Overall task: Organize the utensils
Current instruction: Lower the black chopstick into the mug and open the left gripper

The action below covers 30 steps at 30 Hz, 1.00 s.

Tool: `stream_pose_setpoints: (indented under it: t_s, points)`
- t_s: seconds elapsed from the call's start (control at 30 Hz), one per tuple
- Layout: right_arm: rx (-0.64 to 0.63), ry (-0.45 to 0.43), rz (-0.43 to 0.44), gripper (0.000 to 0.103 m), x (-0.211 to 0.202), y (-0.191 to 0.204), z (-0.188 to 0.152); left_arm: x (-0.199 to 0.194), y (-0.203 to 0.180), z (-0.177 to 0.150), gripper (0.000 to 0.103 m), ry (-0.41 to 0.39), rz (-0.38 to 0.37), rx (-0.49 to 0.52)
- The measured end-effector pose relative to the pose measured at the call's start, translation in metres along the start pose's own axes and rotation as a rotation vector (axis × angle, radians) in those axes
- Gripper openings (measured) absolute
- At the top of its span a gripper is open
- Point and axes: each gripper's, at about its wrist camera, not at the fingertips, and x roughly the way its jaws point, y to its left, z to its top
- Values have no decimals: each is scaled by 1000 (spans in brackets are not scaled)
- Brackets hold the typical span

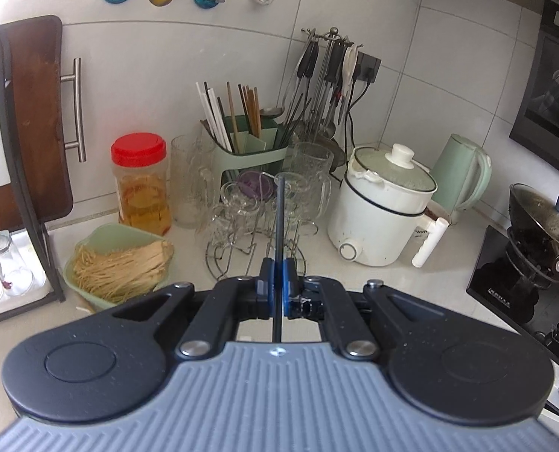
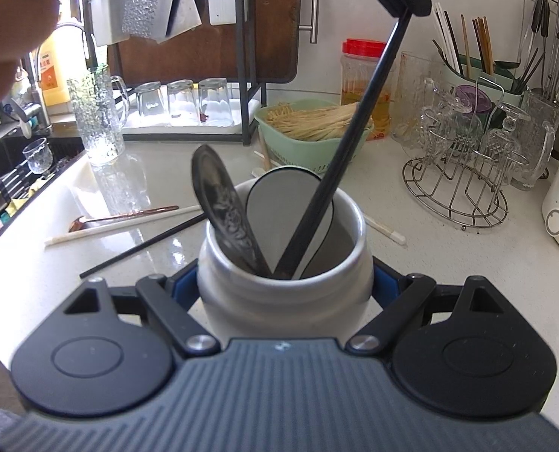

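My right gripper (image 2: pixel 285 286) is shut on a white ceramic jar (image 2: pixel 285 301) that stands on the counter. Inside the jar lean a dark patterned spoon (image 2: pixel 223 203) and a pale flat scoop (image 2: pixel 279 207). My left gripper (image 1: pixel 278 282) is shut on a black chopstick (image 1: pixel 280 218). In the right wrist view, the left gripper (image 2: pixel 411 5) hangs above the jar, and its black chopstick (image 2: pixel 351 139) slants down with its lower end inside the jar's mouth. Loose on the counter lie another black chopstick (image 2: pixel 143 245), a white chopstick (image 2: pixel 121 226), a copper spoon (image 2: pixel 125 214) and a short white chopstick (image 2: pixel 386 231).
A green basket of noodles (image 2: pixel 313 150), a wire rack of glasses (image 2: pixel 463 173) and a red-lidded jar (image 1: pixel 140 184) stand behind. A green chopstick holder (image 1: pixel 249 150), white cooker (image 1: pixel 381 211) and kettle (image 1: pixel 463 173) fill the corner. The sink (image 2: pixel 27 173) lies left; a hand (image 2: pixel 19 11) shows top left.
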Motion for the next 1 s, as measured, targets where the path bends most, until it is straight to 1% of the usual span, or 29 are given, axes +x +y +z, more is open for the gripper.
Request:
stream_pose_setpoints:
  t_s: [0.3,0.47,0.6,0.63,0.87,1.0]
  points:
    - [2,-6,0,91,0,0,-1,-11,1,-17,5,56,9,-9]
    - [0,-8,1,91,0,0,-1,-19,0,-25,5,90,10,8]
    - [0,-6,0,91,0,0,-1,-18,0,-32,5,127,19,1]
    - [0,-6,0,91,0,0,0,-19,0,-33,5,124,21,4]
    - [0,-9,1,91,0,0,-1,-23,0,-31,5,148,26,3]
    - [2,-9,1,91,0,0,-1,-25,-1,-27,5,154,50,3]
